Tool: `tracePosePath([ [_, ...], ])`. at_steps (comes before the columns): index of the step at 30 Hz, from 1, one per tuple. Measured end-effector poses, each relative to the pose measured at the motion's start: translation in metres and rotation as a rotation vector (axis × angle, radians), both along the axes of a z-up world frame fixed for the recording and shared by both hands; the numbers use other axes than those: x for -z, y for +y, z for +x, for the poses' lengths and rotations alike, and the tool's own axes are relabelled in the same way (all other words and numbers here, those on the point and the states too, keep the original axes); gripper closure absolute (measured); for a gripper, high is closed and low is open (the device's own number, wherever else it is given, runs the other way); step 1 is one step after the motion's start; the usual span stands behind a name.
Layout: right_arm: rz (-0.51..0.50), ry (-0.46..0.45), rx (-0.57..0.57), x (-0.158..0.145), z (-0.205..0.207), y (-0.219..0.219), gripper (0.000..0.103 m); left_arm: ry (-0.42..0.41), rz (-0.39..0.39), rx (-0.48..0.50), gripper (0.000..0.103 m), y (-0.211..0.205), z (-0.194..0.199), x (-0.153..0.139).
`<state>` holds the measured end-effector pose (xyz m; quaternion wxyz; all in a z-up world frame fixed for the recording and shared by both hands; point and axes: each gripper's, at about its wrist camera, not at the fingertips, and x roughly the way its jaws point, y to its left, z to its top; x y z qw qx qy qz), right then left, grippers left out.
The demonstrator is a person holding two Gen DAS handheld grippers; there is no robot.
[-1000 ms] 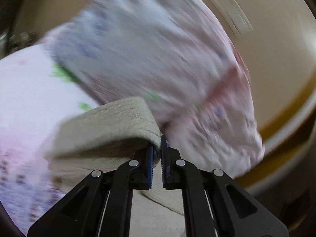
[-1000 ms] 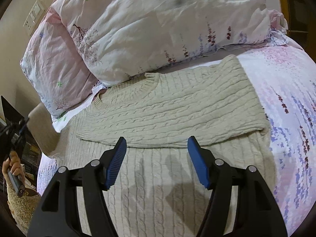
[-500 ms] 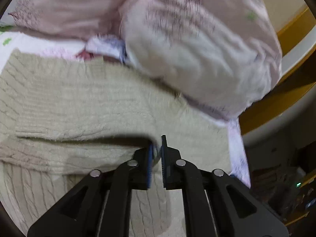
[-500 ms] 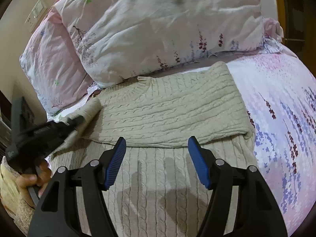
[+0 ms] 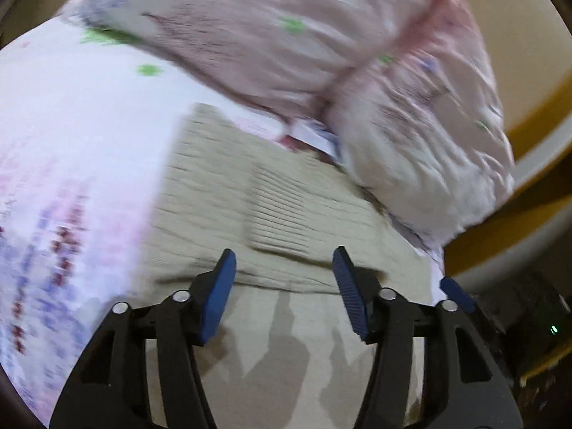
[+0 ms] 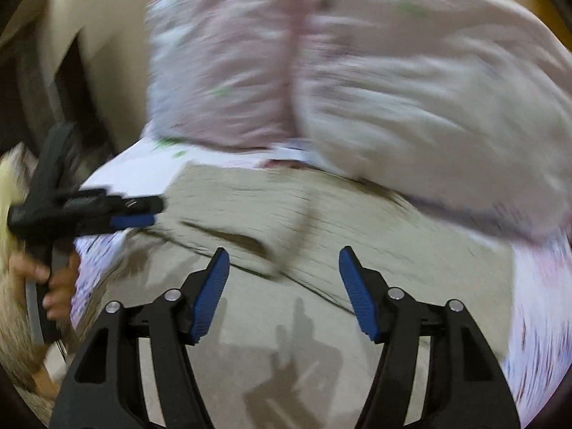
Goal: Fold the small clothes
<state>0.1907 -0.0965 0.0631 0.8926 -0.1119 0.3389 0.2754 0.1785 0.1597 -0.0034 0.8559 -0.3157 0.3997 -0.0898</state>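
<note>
While both pairs of tongs stand apart with nothing between their blue pads, the left gripper (image 5: pixel 284 286) having just been opening and the right gripper (image 6: pixel 284 286) having just been closing a little, the beige knit sweater (image 5: pixel 286 193) lies flat on the floral bedsheet (image 5: pixel 71 136), directly ahead of and beneath both. In the left wrist view a folded sleeve cuff (image 5: pixel 282 211) rests on the sweater's body just beyond the fingertips, its ribs running across the frame. In the right wrist view the sweater's long axis runs from lower centre toward the upper middle, where the pink pillows (image 6: pixel 357 71) lie. At that frame's left edge the left gripper sits level with the sweater's side, so I judge it nearer that edge for the next fold.
</note>
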Motion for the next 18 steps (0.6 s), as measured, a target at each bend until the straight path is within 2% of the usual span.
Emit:
tracePosePath([
  [3, -0.112, -0.064, -0.075, 0.012, 0.003, 0.052, 0.051, 0.04, -0.004, -0.023, 0.055, 0.011, 0.001, 0.014],
  [7, -0.203, -0.059, -0.135, 0.037, 0.012, 0.099, 0.058, 0.053, -0.039, -0.036, 0.061, 0.021, 0.002, 0.026],
  [12, -0.303, -0.046, -0.111, 0.067, 0.029, 0.12, 0.058, 0.044, -0.044, -0.028, 0.061, 0.025, 0.001, 0.027],
  [13, -0.305, -0.039, -0.096, 0.072, 0.032, 0.119, 0.062, 0.042, -0.045, -0.026, 0.061, 0.025, 0.001, 0.027],
  [15, -0.291, -0.032, -0.073, 0.073, 0.035, 0.116, 0.078, 0.04, -0.047, -0.024, 0.061, 0.024, 0.001, 0.028],
  [16, -0.27, -0.022, -0.054, 0.07, 0.038, 0.112, 0.091, 0.04, -0.046, -0.023, 0.061, 0.024, 0.001, 0.028],
  [17, -0.241, -0.005, -0.045, 0.068, 0.04, 0.107, 0.097, 0.039, -0.045, -0.023, 0.061, 0.023, 0.001, 0.028],
  [18, -0.204, 0.015, -0.035, 0.065, 0.042, 0.101, 0.097, 0.039, -0.043, -0.024, 0.061, 0.023, 0.001, 0.027],
])
